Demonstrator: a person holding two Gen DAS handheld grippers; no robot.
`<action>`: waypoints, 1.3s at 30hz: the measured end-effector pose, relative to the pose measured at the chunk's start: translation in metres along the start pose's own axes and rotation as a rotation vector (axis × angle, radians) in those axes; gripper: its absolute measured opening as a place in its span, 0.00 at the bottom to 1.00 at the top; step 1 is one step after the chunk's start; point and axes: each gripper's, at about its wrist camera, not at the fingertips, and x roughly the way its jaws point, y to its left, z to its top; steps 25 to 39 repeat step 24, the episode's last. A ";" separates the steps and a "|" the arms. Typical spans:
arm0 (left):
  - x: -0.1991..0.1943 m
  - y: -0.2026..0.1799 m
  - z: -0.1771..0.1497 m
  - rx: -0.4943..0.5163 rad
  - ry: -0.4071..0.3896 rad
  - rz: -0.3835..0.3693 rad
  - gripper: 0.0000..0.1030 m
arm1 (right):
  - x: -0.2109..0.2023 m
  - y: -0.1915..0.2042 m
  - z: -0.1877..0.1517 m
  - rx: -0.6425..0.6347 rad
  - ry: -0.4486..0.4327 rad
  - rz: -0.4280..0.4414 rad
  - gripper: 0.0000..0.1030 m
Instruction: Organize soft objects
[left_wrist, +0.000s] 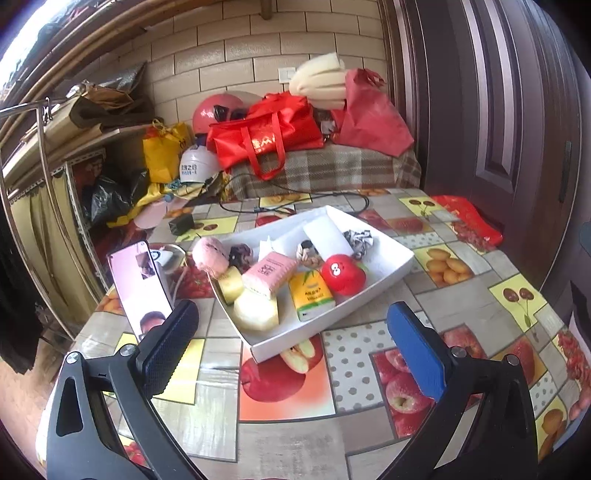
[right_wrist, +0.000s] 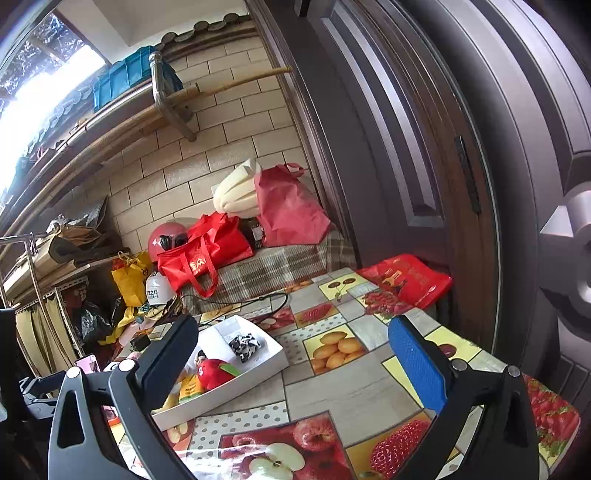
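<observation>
A white tray (left_wrist: 400, 254) sits on the fruit-print table and holds several soft toys: a red apple with eyes (left_wrist: 342, 274), a green-yellow carton (left_wrist: 311, 294), a pink biscuit block (left_wrist: 268, 277), a pale round cake (left_wrist: 255, 311), a yellow roll (left_wrist: 230, 285), a pink puff (left_wrist: 210, 254) and a black-white crumpled piece (left_wrist: 358, 238). My left gripper (left_wrist: 293, 341) hangs open just in front of the tray, empty. My right gripper (right_wrist: 295, 360) is open and empty too, over the table right of the tray (right_wrist: 275, 360), where the red apple (right_wrist: 214, 373) shows.
A phone (left_wrist: 142, 286) stands propped at the table's left edge. A black cable (left_wrist: 295, 206) and small charger (left_wrist: 181, 223) lie behind the tray. Red bags (left_wrist: 266, 136) and helmets pile on a plaid bench. A red packet (right_wrist: 406, 280) lies by the dark door.
</observation>
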 end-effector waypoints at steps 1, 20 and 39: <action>0.002 -0.001 -0.001 0.001 0.006 0.001 1.00 | 0.001 0.000 -0.001 0.001 0.005 0.002 1.00; 0.014 -0.003 -0.008 0.028 0.045 -0.008 1.00 | 0.009 -0.005 -0.007 0.044 0.058 0.022 1.00; 0.015 -0.003 -0.009 0.035 0.050 -0.017 1.00 | 0.010 -0.005 -0.007 0.046 0.060 0.022 1.00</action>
